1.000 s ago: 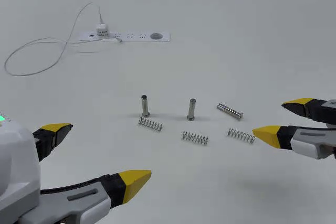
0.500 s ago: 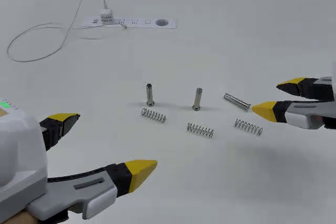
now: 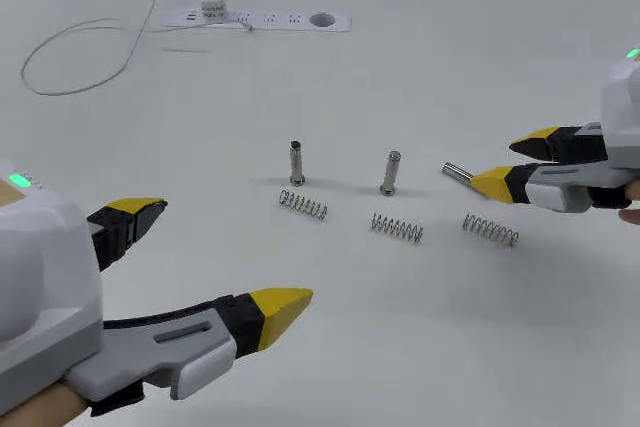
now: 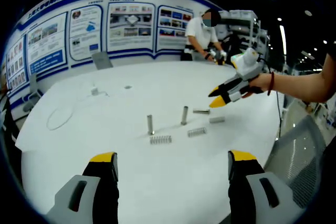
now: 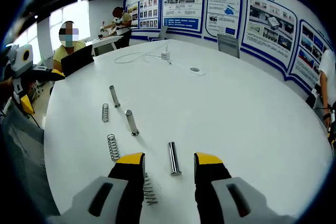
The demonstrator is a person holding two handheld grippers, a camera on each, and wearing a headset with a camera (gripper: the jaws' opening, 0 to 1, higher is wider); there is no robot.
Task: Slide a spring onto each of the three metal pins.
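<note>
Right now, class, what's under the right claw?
The lying pin shows between the right claw's open jaws, a spring beside it. In the head view the claw covers most of it.

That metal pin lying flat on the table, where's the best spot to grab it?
Probably mid-shaft, from above, with the right tool: the pin lies flat, a thin round rod, so only its two long sides offer grip, and it lines up between the open jaws.

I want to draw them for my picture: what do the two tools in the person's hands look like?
Both the left tool and the right tool have a chunky white and grey body and two curved black jaws with pointed yellow tips. Each has a small green light on top. A red band goes round the wrist behind the right tool.
</note>
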